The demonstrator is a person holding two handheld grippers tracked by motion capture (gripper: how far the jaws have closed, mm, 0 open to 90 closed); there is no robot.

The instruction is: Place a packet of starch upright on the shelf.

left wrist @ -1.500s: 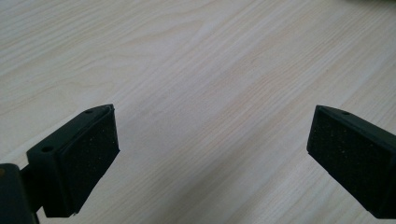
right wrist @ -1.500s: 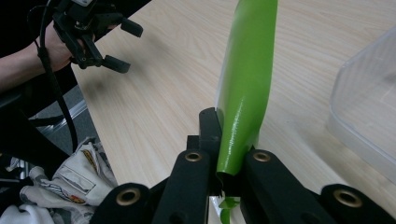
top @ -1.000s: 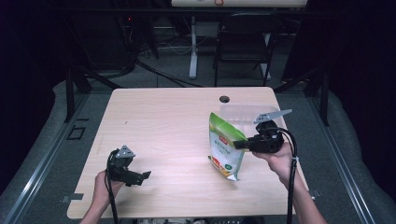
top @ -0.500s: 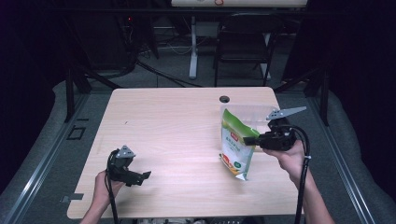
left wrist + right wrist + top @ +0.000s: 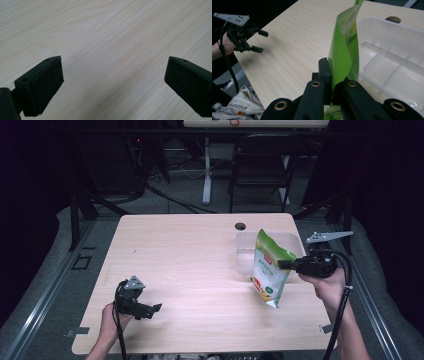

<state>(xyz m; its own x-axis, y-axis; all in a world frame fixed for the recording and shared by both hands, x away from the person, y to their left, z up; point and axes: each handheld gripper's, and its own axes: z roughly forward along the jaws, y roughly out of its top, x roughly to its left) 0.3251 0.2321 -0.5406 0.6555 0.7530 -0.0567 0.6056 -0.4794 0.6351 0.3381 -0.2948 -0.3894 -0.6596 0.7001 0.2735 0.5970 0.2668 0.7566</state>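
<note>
A green and white snack pouch (image 5: 268, 267) hangs off the table at the right, in front of a clear plastic bin (image 5: 246, 251). My right gripper (image 5: 283, 264) is shut on the pouch's side edge; in the right gripper view the green pouch (image 5: 344, 50) stands pinched between the black jaws of my right gripper (image 5: 331, 75), with the divided clear bin (image 5: 392, 62) just to its right. My left gripper (image 5: 156, 310) rests low at the front left of the table, open, with bare wood between its pads (image 5: 47, 82).
The light wood table (image 5: 185, 265) has a small round black grommet (image 5: 240, 226) near its far edge. Dark chairs and stands lie beyond the table. In the right gripper view the other hand's gripper (image 5: 249, 32) shows far off at the left.
My right gripper has carried the pouch to the right and a little higher, up to the front of the clear bin. The left gripper has stayed where it was.
</note>
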